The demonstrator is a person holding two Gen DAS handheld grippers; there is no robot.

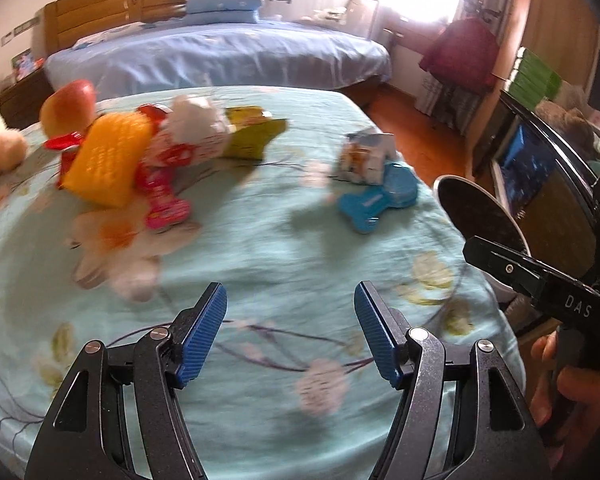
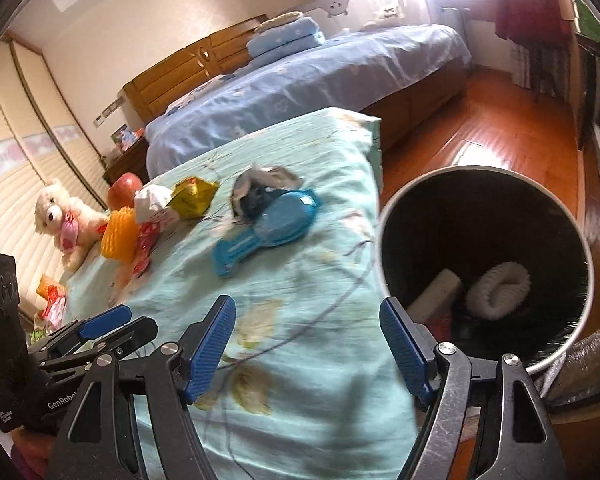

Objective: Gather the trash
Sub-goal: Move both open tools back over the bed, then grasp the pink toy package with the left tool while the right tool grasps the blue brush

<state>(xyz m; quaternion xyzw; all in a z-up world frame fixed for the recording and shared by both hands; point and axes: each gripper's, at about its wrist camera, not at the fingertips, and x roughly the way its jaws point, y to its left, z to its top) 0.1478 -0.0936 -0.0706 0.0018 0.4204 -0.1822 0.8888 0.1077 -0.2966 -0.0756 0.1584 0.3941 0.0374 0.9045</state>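
My left gripper (image 1: 290,312) is open and empty above the teal flowered cover (image 1: 260,248). Ahead to the left lies a pile: a yellow packet (image 1: 106,162), pink and red wrappers (image 1: 162,196), a crumpled white tissue (image 1: 194,120) and a yellow-green wrapper (image 1: 256,134). A crumpled carton (image 1: 366,156) lies on a blue brush (image 1: 380,200) ahead right. My right gripper (image 2: 308,344) is open and empty by the cover's edge, next to a black trash bin (image 2: 384,236) that holds a white roll (image 2: 498,290) and a white box. The right wrist view shows the crumpled carton (image 2: 264,184), the brush (image 2: 268,228) and the pile (image 2: 152,216).
An apple (image 1: 70,104) and a teddy bear (image 2: 62,216) sit at the far left of the cover. A larger bed with a blue sheet (image 1: 220,56) stands behind. Wooden floor (image 2: 500,136) lies to the right, with a TV cabinet (image 1: 540,184) along the wall.
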